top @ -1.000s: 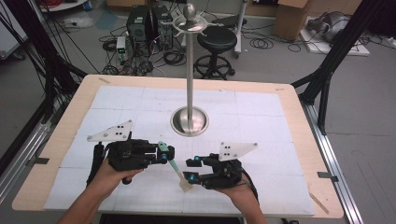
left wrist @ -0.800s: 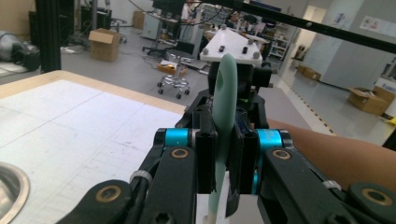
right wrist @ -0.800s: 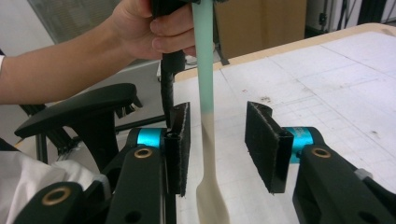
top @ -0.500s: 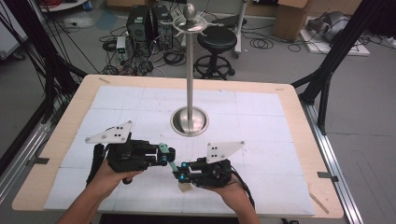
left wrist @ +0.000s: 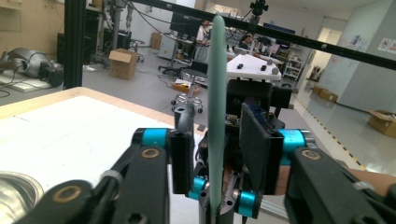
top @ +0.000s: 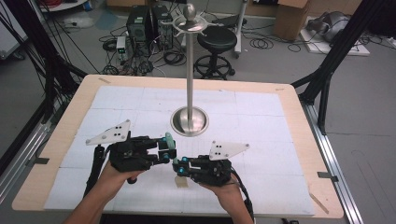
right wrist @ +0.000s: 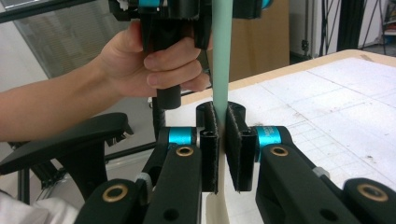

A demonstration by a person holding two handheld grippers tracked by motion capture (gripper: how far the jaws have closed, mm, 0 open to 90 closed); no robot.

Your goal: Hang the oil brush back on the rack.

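Two grippers meet low over the counter point(top: 261, 107), near the metal stand point(top: 190, 120). Right gripper point(right wrist: 222, 154) has its fingers clamped on the green spatula point(right wrist: 222, 56), so it looks like a handoff; left gripper point(left wrist: 217, 158) has just been opening, fingers loose around the blade.

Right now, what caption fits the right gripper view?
Right gripper clamps a pale green strip passed from the left gripper.
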